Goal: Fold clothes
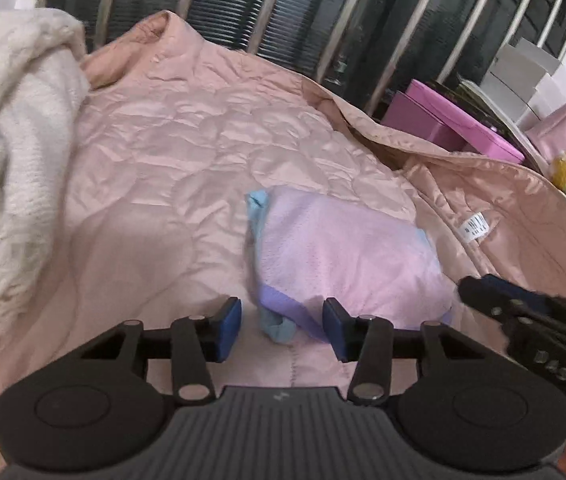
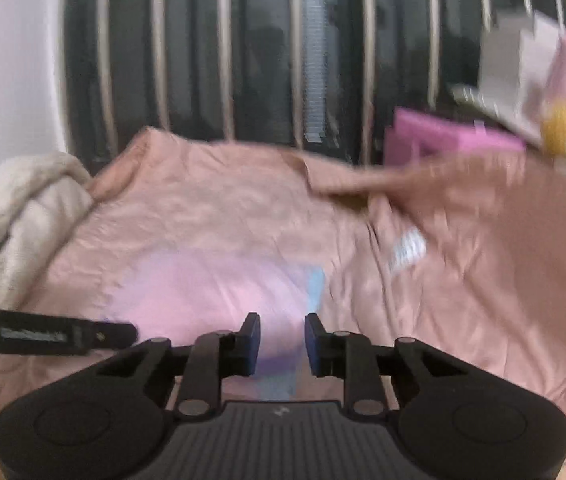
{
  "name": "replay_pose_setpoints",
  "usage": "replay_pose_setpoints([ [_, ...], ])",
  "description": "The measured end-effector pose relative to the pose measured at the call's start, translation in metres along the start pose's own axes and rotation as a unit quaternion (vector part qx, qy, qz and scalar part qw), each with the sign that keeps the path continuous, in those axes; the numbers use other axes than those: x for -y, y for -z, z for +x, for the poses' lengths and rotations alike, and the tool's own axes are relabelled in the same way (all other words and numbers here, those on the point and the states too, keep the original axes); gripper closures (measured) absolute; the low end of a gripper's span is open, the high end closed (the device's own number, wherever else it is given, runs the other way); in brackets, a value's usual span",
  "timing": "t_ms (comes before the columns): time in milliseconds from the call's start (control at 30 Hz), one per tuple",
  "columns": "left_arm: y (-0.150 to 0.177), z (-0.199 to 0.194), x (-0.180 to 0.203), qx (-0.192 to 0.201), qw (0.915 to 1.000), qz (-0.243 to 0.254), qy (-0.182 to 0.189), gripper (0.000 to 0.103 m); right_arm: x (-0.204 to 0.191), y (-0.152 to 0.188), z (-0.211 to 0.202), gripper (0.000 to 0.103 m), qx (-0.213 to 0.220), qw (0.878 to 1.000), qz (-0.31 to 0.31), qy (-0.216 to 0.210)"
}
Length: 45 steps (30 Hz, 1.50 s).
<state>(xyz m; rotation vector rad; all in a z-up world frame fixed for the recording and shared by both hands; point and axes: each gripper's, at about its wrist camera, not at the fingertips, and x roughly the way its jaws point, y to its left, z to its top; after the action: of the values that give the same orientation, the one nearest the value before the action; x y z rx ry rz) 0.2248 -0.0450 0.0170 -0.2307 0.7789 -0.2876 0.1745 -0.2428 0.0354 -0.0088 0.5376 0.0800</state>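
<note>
Pink quilted bed (image 1: 155, 152) fills frame; folded garment (image 1: 347, 252) at center. Left claw (image 1: 282, 330) partly open, right claw (image 2: 282, 344) narrow w/ a gap, both empty. Grab near corners evenly, lift slowly.

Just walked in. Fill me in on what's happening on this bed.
A person is folding clothes with a handheld gripper in each hand. A folded pink mesh garment with blue and purple trim lies on the pink quilt. The left gripper is open at the garment's near edge, pads not pressing on it. The right gripper is also open just over the garment, holding nothing. A cream blanket is heaped to the left, and pink boxes sit at the far right.
</note>
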Motion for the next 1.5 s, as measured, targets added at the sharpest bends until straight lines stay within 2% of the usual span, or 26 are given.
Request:
replay_pose_setpoints([
  [67,0.002,-0.009,-0.005,0.0,1.0,-0.005,-0.006,0.057,-0.001,-0.004,-0.013,0.079,0.004,1.0,0.004,-0.006],
  [167,0.009,-0.045,-0.011,-0.003,0.9999,-0.002,-0.016,0.058,0.001,-0.005,-0.048,0.077,0.019,0.999,0.015,-0.027],
  [267,0.026,-0.099,-0.006,0.029,0.9984,0.035,-0.033,0.056,0.003,0.0,-0.09,0.059,0.041,0.998,0.012,-0.044],
  [400,0.067,-0.16,0.0,0.066,0.9938,0.062,-0.064,0.032,0.001,0.024,-0.142,0.052,0.046,0.997,0.0,-0.058],
  [467,0.094,-0.183,0.0,0.073,0.9909,0.075,-0.085,0.029,0.001,0.042,-0.164,0.051,0.039,0.997,-0.003,-0.063],
  [533,0.126,-0.202,-0.002,0.073,0.9874,0.086,-0.111,0.025,0.0,0.064,-0.183,0.044,0.028,0.997,-0.001,-0.068],
  [567,0.138,-0.207,-0.004,0.074,0.9867,0.08,-0.12,0.023,-0.001,0.075,-0.191,0.037,0.023,0.997,0.001,-0.07],
  [633,0.158,-0.212,-0.009,0.075,0.9866,0.059,-0.132,0.018,-0.007,0.094,-0.199,0.027,0.009,0.997,0.007,-0.073],
  [700,0.165,-0.204,-0.014,0.074,0.9883,0.035,-0.129,0.015,-0.018,0.107,-0.196,0.012,-0.005,0.997,0.016,-0.073],
  [767,0.172,-0.196,-0.019,0.073,0.9892,0.015,-0.126,0.015,-0.03,0.115,-0.186,0.011,-0.019,0.997,0.029,-0.069],
  [867,0.176,-0.185,-0.013,0.095,0.9801,0.053,-0.166,0.013,-0.047,0.122,-0.167,0.007,-0.023,0.998,0.034,-0.047],
  [933,0.177,-0.175,-0.009,0.083,0.975,0.076,-0.192,0.012,-0.055,0.125,-0.154,0.005,-0.032,0.999,0.034,-0.028],
  [967,0.178,-0.172,-0.009,0.076,0.9756,0.081,-0.189,0.011,-0.058,0.125,-0.147,0.005,-0.04,0.998,0.036,-0.019],
  [1033,0.18,-0.171,-0.013,0.071,0.9791,0.068,-0.178,0.0,-0.066,0.127,-0.137,0.005,-0.054,0.998,0.029,0.003],
  [1133,0.18,-0.17,-0.015,0.066,0.9814,0.064,-0.168,0.001,-0.071,0.129,-0.136,0.005,-0.058,0.998,0.008,0.01],
  [1267,0.178,-0.167,-0.012,0.06,0.9821,0.071,-0.164,0.001,-0.07,0.128,-0.133,0.0,-0.064,0.998,0.016,0.013],
  [1500,0.173,-0.161,-0.011,0.053,0.9831,0.069,-0.161,0.0,-0.073,0.127,-0.129,0.0,-0.067,0.998,0.012,0.014],
])
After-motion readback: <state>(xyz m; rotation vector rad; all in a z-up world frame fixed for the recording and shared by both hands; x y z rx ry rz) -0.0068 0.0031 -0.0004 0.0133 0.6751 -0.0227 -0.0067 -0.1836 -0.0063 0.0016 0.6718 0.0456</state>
